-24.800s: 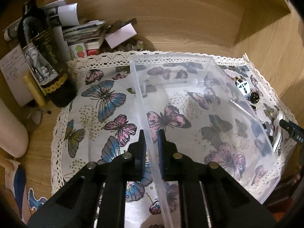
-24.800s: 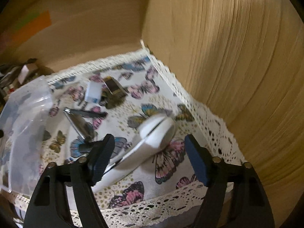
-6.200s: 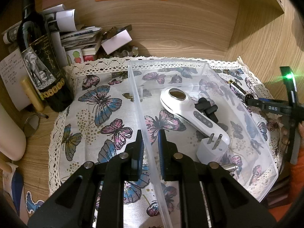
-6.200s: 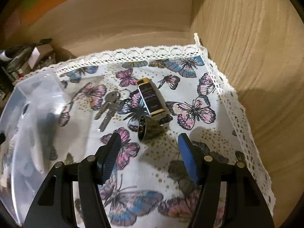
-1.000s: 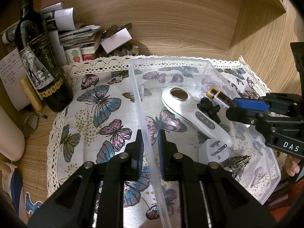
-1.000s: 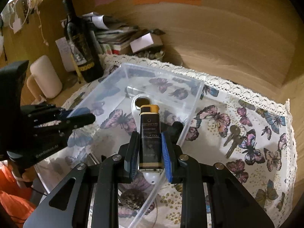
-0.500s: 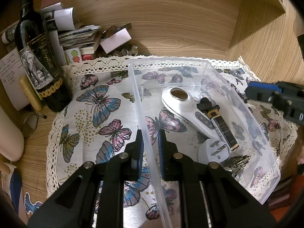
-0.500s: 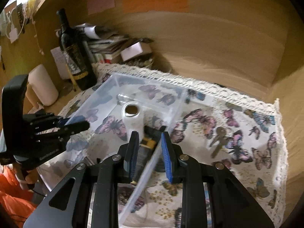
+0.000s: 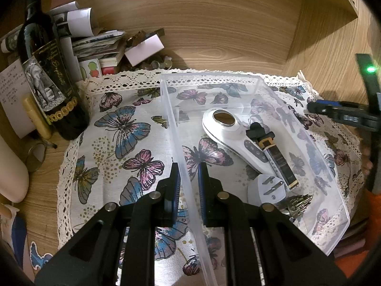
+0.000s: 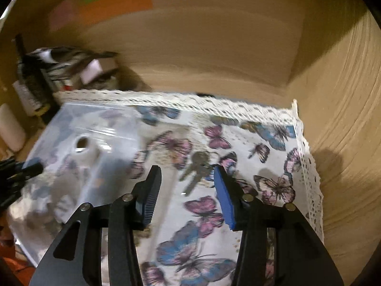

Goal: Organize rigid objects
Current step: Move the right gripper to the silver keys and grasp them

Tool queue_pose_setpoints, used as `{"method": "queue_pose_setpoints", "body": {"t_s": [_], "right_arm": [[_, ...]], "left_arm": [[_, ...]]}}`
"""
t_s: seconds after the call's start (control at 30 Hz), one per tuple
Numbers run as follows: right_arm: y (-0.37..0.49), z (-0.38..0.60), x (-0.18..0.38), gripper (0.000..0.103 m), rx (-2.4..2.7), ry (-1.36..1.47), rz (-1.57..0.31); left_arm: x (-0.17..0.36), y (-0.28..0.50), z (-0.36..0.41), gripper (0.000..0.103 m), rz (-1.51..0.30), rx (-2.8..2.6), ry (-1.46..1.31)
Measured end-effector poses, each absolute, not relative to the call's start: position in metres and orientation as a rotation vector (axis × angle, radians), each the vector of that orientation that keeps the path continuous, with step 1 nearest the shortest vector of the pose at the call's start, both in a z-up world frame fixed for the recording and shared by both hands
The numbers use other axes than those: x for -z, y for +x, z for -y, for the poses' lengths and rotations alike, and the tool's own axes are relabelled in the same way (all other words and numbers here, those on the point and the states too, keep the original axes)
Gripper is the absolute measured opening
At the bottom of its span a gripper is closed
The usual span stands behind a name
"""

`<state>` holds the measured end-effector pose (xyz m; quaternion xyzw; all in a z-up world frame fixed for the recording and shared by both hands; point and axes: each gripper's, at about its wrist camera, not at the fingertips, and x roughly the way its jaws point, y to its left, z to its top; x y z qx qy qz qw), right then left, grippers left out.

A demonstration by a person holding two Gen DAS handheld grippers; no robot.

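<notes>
- Metal keys (image 10: pixel 197 169), a small silvery bunch lying flat on the butterfly-print, lace-edged cloth (image 10: pixel 238 171), look like my next pick; they sit just beyond my right gripper (image 10: pixel 188 190), outside the clear plastic bin (image 9: pixel 238 78).
- My right gripper's jaws are opening with nothing between them (the view is blurred, so I cannot make out the ring).
- I'd judge the keys light, stiff and slippery, and thin enough against soft cloth that the pads may snag fabric; taking them across the heads, where they bunch thickest, seems safest.
- My left gripper (image 9: pixel 188 186) is clamped on the bin's near wall, steadying it.
- Already in the bin: a white handheld device with a round metal head (image 9: pixel 228 128), a slim black-and-gold lighter (image 9: pixel 278 159) beside it, a white plug adapter (image 9: pixel 266 190), a small black clip (image 9: pixel 256 131) and a spiky metallic ornament (image 9: pixel 297 202).
- Loose keys may swing and drop (a low carry over the rim would help).
</notes>
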<state>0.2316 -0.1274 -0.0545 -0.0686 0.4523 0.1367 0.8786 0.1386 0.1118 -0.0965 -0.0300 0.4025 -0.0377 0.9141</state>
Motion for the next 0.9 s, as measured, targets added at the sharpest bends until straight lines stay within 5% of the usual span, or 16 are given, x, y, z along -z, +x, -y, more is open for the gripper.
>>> {"method": "queue_pose_setpoints", "body": {"t_s": [0.5, 0.67, 0.87, 0.9], "right_arm": [[0.282, 0.105, 0.118, 0.044, -0.229, -0.163, -1.069], [0.278, 0.109, 0.118, 0.024, -0.237, -0.142, -1.067], [0.258, 0.119, 0.115, 0.023, -0.249, -0.123, -1.058], [0.254, 0.121, 0.114, 0.012, -0.252, -0.118, -1.055]], "left_arm": [[0.098, 0.141, -0.113, 0.013, -0.833, 0.08, -0.073], [0.099, 0.142, -0.114, 0.013, -0.831, 0.082, -0.075], [0.101, 0.143, -0.114, 0.013, -0.833, 0.081, -0.074], [0.101, 0.143, -0.114, 0.013, -0.833, 0.08, -0.074]]}}
